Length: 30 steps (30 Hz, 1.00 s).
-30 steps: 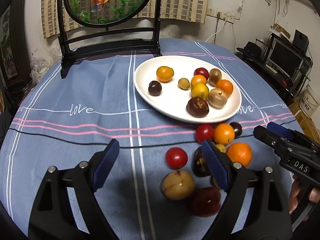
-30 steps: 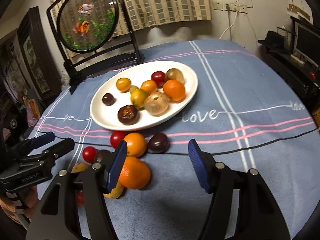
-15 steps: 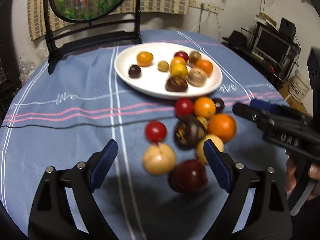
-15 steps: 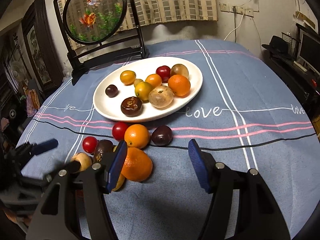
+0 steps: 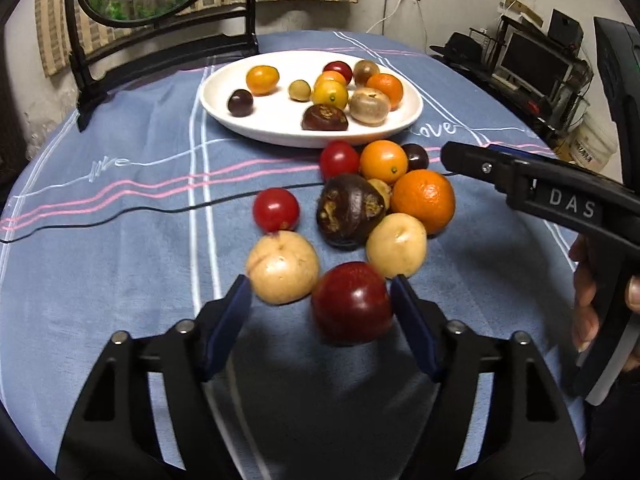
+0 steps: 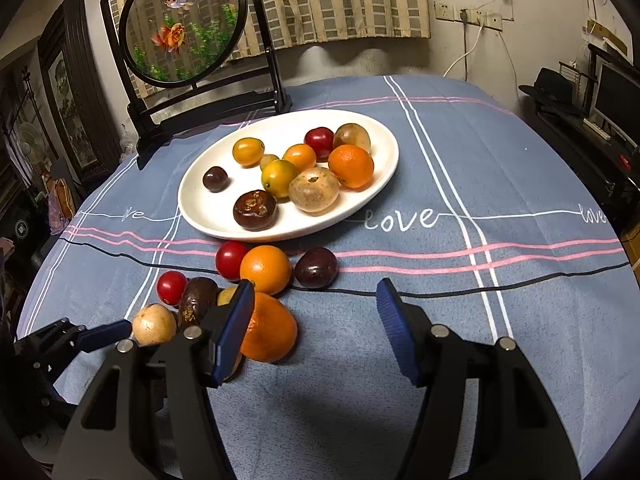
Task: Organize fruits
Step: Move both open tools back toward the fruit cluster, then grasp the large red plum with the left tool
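Left wrist view has the left claw [image 5: 320, 316] low over the blue cloth-covered surface [image 5: 120, 260], its blue-padded fingers [image 5: 230, 320] spread apart with a dark red plum-like fruit [image 5: 352, 304] sitting between them, closer to the right pad and, as far as I can tell through the slight blur, not yet pinched. Just beside that fruit lies a pale tan fruit [image 5: 283, 267], with a second tan one [image 5: 396, 245] on the other side. Beyond them sit a wrinkled dark brown fruit [image 5: 350, 210], a large orange [image 5: 423, 201], a cherry tomato [image 5: 276, 209], another red tomato [image 5: 339, 159], a smaller orange citrus [image 5: 383, 161] and a dark plum [image 5: 416, 157], all clustered on the cloth just in front of the white plate [image 5: 256, 124]. That plate already carries about nine assorted fruits. From the right wrist view, the right claw [image 6: 316, 326] hovers above bare cloth with its fingers wide apart and nothing between them; the large orange [image 6: 274, 330] lies just beside its left pad, partly hidden behind it. A round goldfish screen on a black stand [image 6: 182, 24] stands upright at the far edge of the surface, behind the plate.
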Tool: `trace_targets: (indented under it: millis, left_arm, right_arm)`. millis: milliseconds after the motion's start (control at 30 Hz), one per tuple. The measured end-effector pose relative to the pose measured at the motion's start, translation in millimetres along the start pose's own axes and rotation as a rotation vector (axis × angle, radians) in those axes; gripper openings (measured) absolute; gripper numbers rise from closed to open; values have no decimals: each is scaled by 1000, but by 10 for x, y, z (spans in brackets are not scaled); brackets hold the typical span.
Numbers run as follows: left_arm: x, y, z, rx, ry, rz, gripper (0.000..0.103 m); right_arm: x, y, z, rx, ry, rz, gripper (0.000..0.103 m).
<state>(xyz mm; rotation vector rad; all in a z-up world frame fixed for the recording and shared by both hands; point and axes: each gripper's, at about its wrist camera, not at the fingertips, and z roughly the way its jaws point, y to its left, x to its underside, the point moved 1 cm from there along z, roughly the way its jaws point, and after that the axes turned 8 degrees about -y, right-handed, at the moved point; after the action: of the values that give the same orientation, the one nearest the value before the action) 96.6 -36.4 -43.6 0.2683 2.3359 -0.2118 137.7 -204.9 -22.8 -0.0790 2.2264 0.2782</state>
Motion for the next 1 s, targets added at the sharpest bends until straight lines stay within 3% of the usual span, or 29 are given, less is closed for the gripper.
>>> trace_targets:
  millis: [133,300,500,633,767,1000]
  left_arm:
    - [12,-68,29,-24,-35,44,71]
    - [16,-65,73,-19,-20,39,69]
    - [18,-39,43,27,10,29,59]
    - [38,-63,12,73,21,31,43]
    - [59,-68,50,54,37,27,55]
    - [76,-100,115,47,44,28,53]
  right_arm:
    - [0,17,-10,-4,-3,-4,64]
    - [11,38,-4,-3,-1,-12,64]
    - [11,2,9,4,4,1,64]
    - [6,21,-10,-4,-3,-4,64]
    - [8,29,-12,-4,-2,-7,64]
    - [16,52,-6,-2,5,-16,64]
